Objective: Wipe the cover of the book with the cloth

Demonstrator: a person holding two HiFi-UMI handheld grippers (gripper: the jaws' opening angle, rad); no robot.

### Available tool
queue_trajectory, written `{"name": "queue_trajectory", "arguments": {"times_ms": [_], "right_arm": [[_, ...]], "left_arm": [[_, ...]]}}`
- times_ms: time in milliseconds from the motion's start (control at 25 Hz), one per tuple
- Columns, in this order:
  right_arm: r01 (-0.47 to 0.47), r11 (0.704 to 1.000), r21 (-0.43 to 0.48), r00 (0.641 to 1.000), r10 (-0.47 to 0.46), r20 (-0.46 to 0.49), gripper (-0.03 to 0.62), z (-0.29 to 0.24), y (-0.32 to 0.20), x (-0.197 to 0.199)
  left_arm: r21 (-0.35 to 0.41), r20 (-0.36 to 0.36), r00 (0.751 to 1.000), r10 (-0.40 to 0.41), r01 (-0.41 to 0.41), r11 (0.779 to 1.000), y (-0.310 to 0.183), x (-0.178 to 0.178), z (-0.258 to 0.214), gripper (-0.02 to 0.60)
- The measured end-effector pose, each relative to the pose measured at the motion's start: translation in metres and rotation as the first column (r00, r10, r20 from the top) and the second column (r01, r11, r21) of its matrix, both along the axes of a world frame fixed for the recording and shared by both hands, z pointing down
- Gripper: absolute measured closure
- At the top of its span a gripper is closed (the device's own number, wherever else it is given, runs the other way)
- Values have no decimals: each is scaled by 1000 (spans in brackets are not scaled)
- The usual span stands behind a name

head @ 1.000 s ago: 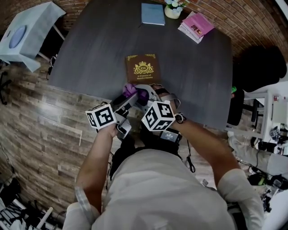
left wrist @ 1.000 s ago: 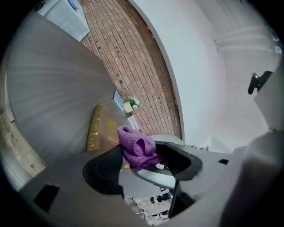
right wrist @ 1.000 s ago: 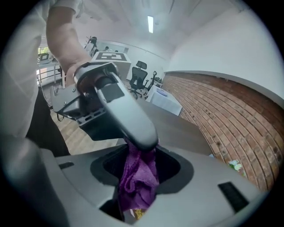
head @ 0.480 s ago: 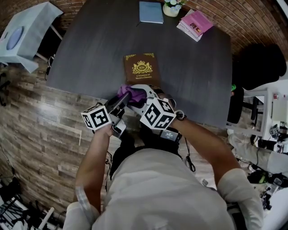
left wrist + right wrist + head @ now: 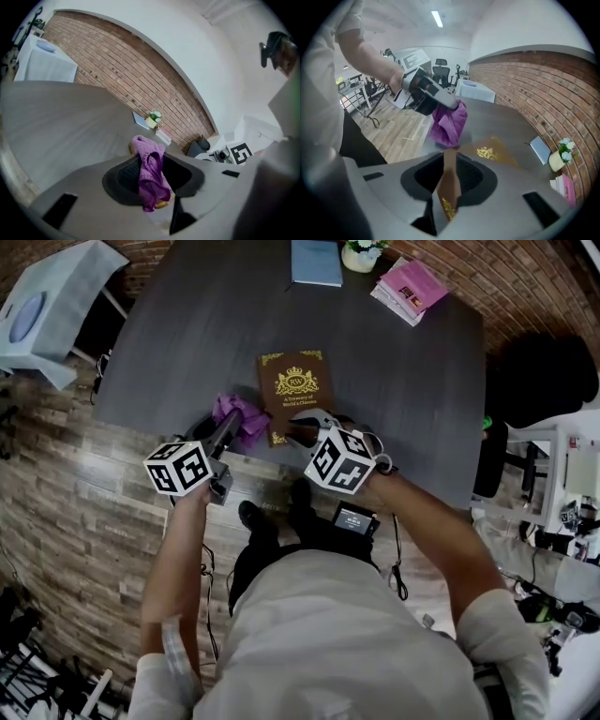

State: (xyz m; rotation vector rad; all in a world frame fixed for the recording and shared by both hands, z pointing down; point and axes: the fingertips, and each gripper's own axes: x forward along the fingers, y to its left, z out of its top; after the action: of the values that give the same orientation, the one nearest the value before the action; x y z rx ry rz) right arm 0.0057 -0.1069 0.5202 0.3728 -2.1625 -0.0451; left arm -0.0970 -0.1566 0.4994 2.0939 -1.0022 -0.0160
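Both tongs are closing on something: your left gripper pinches the purple cloth, and your right gripper nips the book by its near edge, at the table front. Hold the book steady and sweep the cloth flat across its cover

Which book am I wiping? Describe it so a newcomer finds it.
On the dark table, look to the near edge. The brown book is there, right of the purple cloth. It alone bears a gold crest, unlike the blue book and pink books at the far edge.
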Motion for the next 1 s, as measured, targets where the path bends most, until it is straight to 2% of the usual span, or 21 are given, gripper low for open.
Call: {"name": "queue_trajectory", "arguments": {"times_ms": [40,240,440,600,800,880,1000], "right_arm": [[-2,1000,-17,1000,2,-30,524,6,-2,4],[-34,994,-107,986,16,-166,563,36,-13,25],[-81,979,-188,981,46,-187,572,47,-16,28],[-118,955,-273,978,64,-200,572,47,-17,27],[-114,941,-319,976,45,-215,574,46,-20,27],[-114,938,-327,976,44,-212,574,46,-20,27],[-115,936,-331,978,48,-204,576,46,-19,26]], "left_arm": [[17,42,999,5,-6,1000,-5,-3,-1,454],[86,235,972,26,-47,995,-31,-12,-5,454],[136,414,910,37,-101,986,-56,-11,-3,454],[160,522,852,45,-150,976,-80,-5,2,454],[163,647,755,104,-270,949,-107,16,10,456],[154,704,699,123,-319,935,-116,22,15,456],[126,789,597,148,-392,911,-127,29,28,459]]}}
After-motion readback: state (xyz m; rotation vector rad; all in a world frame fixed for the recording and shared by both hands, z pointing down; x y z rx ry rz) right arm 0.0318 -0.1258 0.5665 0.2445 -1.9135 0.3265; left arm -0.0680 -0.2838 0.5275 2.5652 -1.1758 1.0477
